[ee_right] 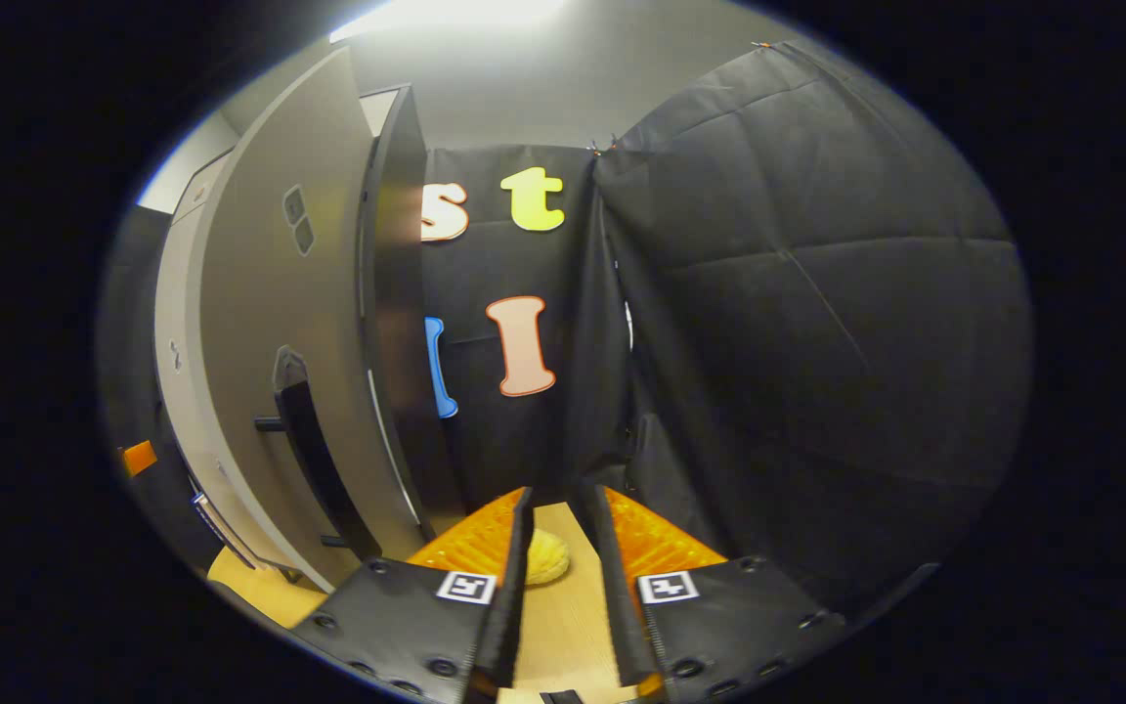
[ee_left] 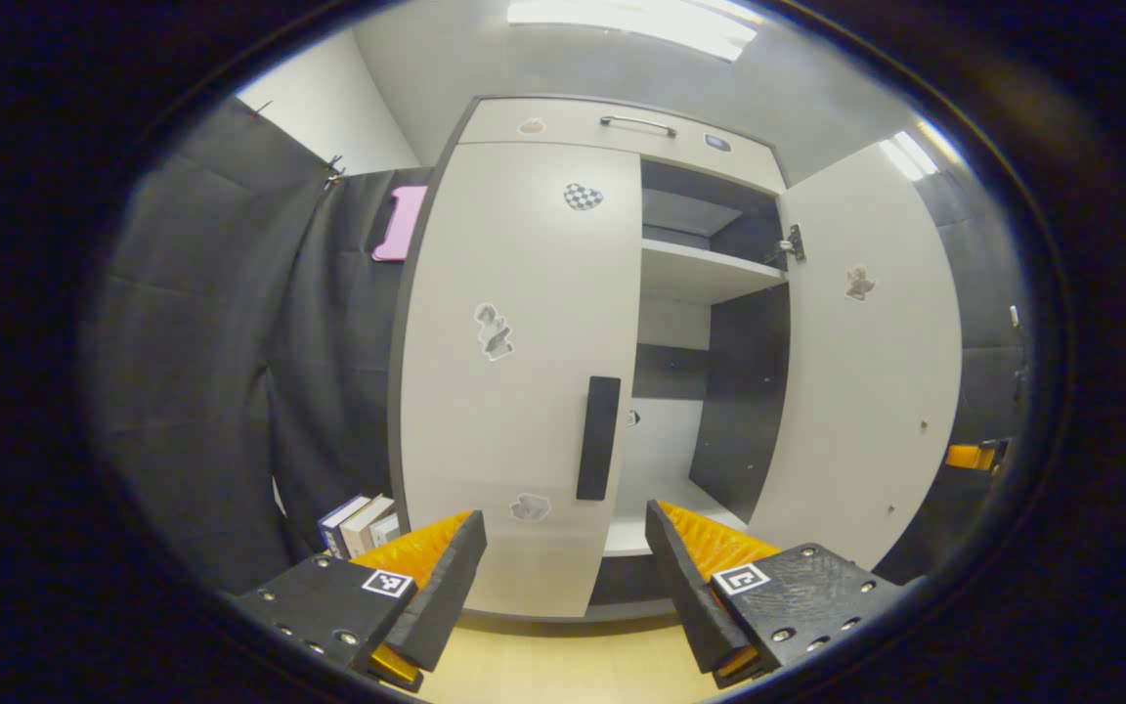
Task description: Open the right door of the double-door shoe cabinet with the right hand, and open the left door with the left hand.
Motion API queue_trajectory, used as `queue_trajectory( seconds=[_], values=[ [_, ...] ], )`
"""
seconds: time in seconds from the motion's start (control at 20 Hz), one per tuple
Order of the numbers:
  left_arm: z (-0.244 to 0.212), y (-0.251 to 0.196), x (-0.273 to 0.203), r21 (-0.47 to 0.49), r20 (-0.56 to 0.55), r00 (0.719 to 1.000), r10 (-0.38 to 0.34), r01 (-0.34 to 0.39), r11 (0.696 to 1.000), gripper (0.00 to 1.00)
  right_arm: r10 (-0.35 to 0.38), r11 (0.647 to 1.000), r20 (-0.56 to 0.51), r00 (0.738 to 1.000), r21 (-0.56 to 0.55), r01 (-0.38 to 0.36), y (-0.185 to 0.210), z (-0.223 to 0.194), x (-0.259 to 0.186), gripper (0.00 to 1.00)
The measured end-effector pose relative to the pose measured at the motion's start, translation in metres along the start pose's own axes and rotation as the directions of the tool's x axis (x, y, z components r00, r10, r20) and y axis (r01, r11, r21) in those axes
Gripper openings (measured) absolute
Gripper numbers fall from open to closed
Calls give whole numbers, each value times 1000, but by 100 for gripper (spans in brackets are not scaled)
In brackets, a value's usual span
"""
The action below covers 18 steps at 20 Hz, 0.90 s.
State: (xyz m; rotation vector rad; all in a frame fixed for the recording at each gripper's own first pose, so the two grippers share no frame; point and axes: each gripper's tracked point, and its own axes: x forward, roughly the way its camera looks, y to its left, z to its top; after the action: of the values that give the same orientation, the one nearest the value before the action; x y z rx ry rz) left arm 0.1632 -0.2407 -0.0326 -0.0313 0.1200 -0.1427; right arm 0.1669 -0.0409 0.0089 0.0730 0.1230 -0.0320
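Shoe cabinet with right door swung open, left door shut.

In the left gripper view my left tool hovers before the left door, fingers wide apart, its dark handle just beyond them; books stand far left on the floor. In the right gripper view my right tool holds nothing, fingers a narrow gap apart, the open door at left, something yellow, perhaps a sponge, on the floor.

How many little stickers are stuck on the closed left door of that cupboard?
3 on the left door: a checkered one near the top, a grey one mid-height, and a pale one low, beside the handle.
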Motion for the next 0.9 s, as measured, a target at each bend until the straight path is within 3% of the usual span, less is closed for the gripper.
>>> queue_trajectory(
  seconds=[0.15, 0.2, 0.25, 0.3, 0.5, 0.75, 0.8, 0.85, 0.9],
  values=[
    [-2, -5, 41, 0, 3, 1000, -30, 30, 1000, 95, -78, 997, -8, 997, 8, 78, -11, -6, 1, 86],
    [1, -7, 51, 0, 10, 999, -41, 41, 999, 96, -107, 994, -10, 994, 4, 107, -14, -6, -3, 96],
    [3, -7, 62, 9, 21, 999, -48, 47, 999, 95, -136, 991, -7, 991, 2, 136, -18, -7, -6, 94],
    [7, -7, 74, 23, 31, 998, -54, 53, 998, 95, -160, 987, -5, 987, 3, 160, -20, -6, -9, 98],
    [11, -12, 117, 57, 40, 995, -89, 87, 995, 93, -242, 970, 1, 970, 9, 242, -28, -10, -26, 98],
    [7, -18, 150, 34, 50, 995, -87, 85, 996, 93, -326, 945, -5, 945, -18, 326, -39, -22, -57, 98],
    [4, -19, 153, 31, 46, 996, -79, 77, 997, 72, -334, 942, -3, 942, -23, 334, -39, -24, -62, 98],
    [3, -22, 157, 33, 44, 996, -79, 78, 996, 64, -343, 939, -4, 939, -32, 343, -42, -27, -67, 98],
    [3, -24, 159, 39, 44, 996, -78, 76, 996, 64, -351, 936, -7, 936, -42, 350, -44, -29, -70, 98]
  ],
)
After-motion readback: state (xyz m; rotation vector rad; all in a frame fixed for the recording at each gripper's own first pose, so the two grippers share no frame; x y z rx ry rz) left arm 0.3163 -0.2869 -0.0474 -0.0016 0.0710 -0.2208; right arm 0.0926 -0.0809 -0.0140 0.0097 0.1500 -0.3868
